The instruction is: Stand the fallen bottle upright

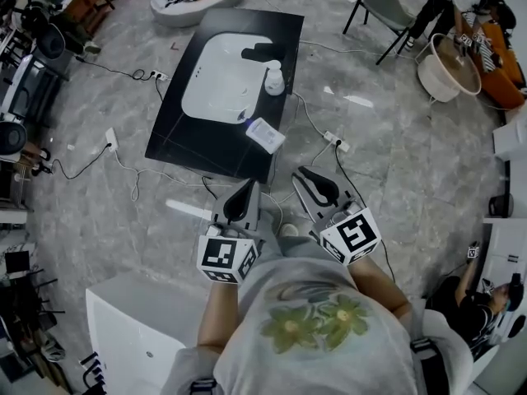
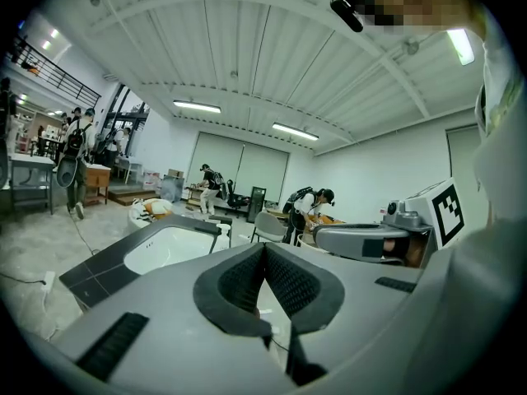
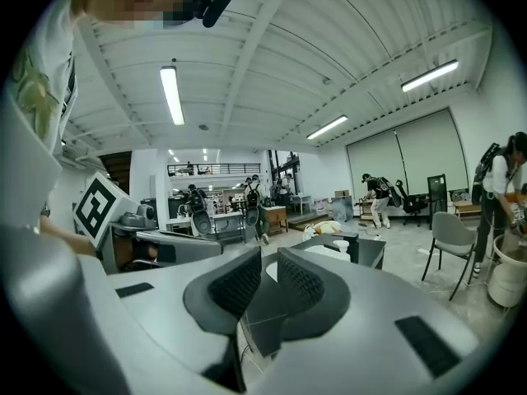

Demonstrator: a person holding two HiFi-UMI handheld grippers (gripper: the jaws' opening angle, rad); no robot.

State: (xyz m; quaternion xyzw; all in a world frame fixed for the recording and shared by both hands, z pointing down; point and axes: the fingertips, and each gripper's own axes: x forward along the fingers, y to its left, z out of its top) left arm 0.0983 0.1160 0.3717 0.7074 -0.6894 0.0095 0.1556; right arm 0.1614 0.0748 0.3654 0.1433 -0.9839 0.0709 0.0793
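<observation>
A white pump bottle [image 1: 274,79] stands at the right rim of a white sink basin [image 1: 216,81] set in a black slab [image 1: 177,130] on the floor, beside a black faucet [image 1: 262,53]. It looks upright. The bottle also shows small and far off in the left gripper view [image 2: 222,235] and the right gripper view [image 3: 340,246]. Both grippers are held close to the person's body, well short of the slab. My left gripper [image 1: 245,185] [image 2: 264,249] is shut and empty. My right gripper [image 1: 303,174] [image 3: 269,257] is also shut with nothing between its pads.
A white box [image 1: 265,134] lies on the slab's near edge. Cables and power strips [image 1: 336,141] trail over the grey floor. A white tub [image 1: 123,319] sits at lower left, a chair [image 1: 383,6] and a round basin [image 1: 449,68] at upper right, with people working beyond.
</observation>
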